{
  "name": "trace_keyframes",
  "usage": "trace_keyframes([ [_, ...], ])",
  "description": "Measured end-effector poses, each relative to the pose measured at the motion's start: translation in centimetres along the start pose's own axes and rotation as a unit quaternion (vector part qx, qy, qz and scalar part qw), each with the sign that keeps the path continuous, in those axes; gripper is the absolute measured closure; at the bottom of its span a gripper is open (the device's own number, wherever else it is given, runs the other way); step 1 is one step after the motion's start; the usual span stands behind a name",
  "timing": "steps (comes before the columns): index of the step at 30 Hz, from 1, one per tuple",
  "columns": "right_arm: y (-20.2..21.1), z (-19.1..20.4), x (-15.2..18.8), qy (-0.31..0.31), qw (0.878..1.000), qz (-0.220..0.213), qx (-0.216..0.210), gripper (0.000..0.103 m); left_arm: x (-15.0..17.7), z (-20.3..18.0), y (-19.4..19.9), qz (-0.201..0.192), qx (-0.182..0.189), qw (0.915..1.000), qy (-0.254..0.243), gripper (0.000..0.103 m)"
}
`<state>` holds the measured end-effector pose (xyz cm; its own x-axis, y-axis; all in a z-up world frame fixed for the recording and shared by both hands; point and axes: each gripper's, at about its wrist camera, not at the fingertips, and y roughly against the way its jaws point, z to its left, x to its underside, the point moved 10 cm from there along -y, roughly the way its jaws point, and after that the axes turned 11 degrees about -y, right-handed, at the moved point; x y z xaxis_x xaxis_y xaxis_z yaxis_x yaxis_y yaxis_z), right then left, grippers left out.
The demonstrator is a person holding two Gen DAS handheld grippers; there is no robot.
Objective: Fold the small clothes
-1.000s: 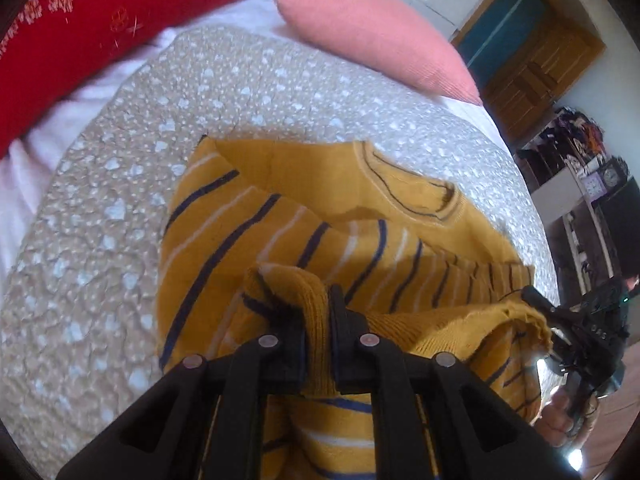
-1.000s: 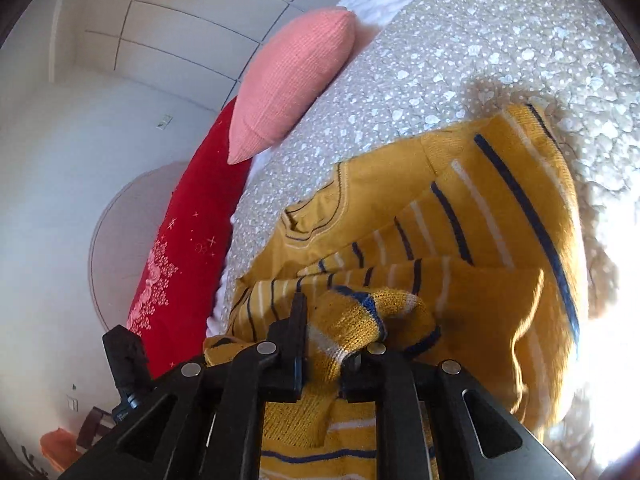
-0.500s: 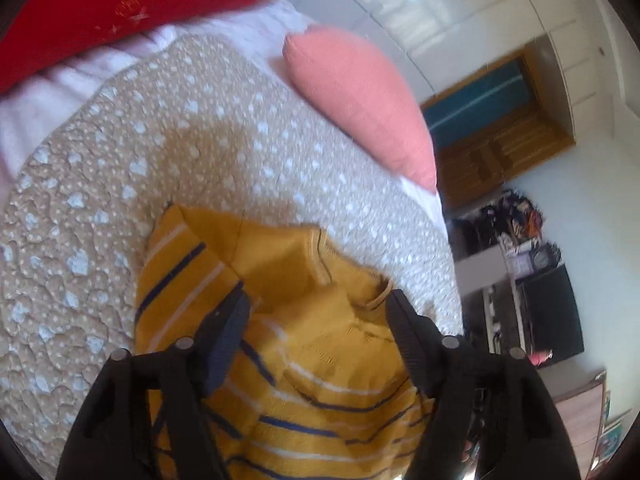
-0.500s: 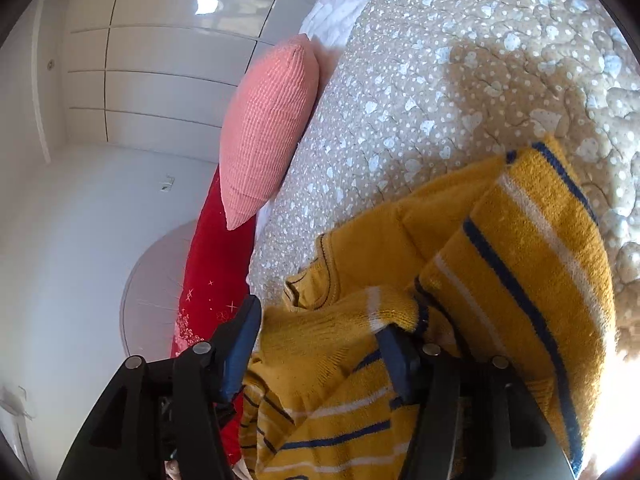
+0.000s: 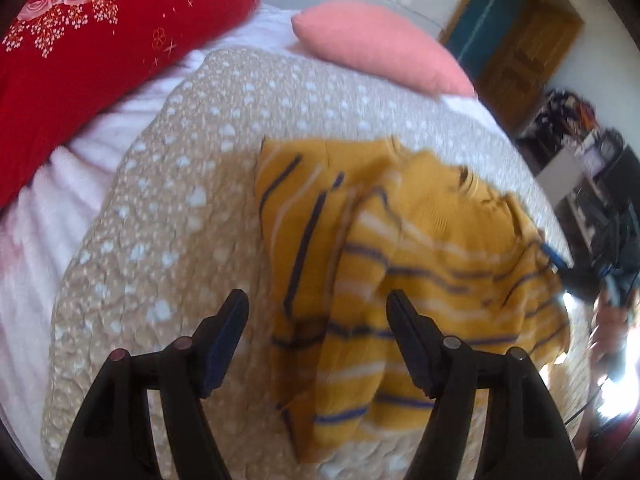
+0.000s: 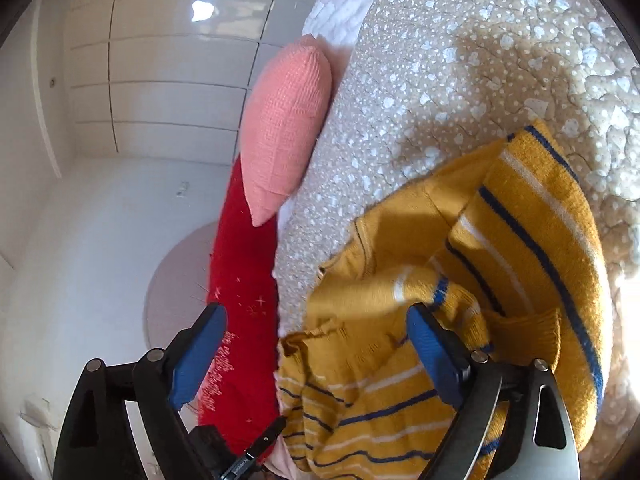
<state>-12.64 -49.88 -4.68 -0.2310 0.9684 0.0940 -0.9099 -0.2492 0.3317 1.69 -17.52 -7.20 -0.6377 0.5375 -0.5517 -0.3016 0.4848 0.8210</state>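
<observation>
The yellow striped sweater (image 5: 404, 264) lies bunched up on the dotted blanket (image 5: 168, 216). The left gripper (image 5: 316, 320) and right gripper (image 6: 316, 332) are both wide open, holding nothing.

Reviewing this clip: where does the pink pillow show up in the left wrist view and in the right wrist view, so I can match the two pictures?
Left wrist view: the pink pillow lies at the top centre, beyond the speckled beige quilt.
Right wrist view: the pink pillow stands left of centre, along the quilt's left edge.
Shared landmark: the red pillow, just beside the pink one in both views.
</observation>
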Motion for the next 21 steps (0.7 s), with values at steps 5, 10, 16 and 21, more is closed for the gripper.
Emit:
trace_keyframes([
  [5,0.4,-0.1,3.8,0.035,0.999,0.038,0.018,0.008,2.2,2.6,-0.7,0.021,-0.03,0.9993,-0.001,0.068],
  [10,-1.2,0.6,8.3,0.106,0.989,0.067,0.074,0.021,2.3,5.3,0.1,-0.028,-0.044,0.9981,0.032,0.069],
  [16,-9.1,2.4,15.3,0.266,0.942,0.119,0.167,0.059,4.1,5.2,0.2,-0.091,-0.032,0.9944,0.042,0.069],
  [21,-18.2,1.1,18.5,0.391,0.868,0.133,0.277,0.068,4.1,5.7,0.3,-0.096,0.018,0.9928,0.069,0.069],
])
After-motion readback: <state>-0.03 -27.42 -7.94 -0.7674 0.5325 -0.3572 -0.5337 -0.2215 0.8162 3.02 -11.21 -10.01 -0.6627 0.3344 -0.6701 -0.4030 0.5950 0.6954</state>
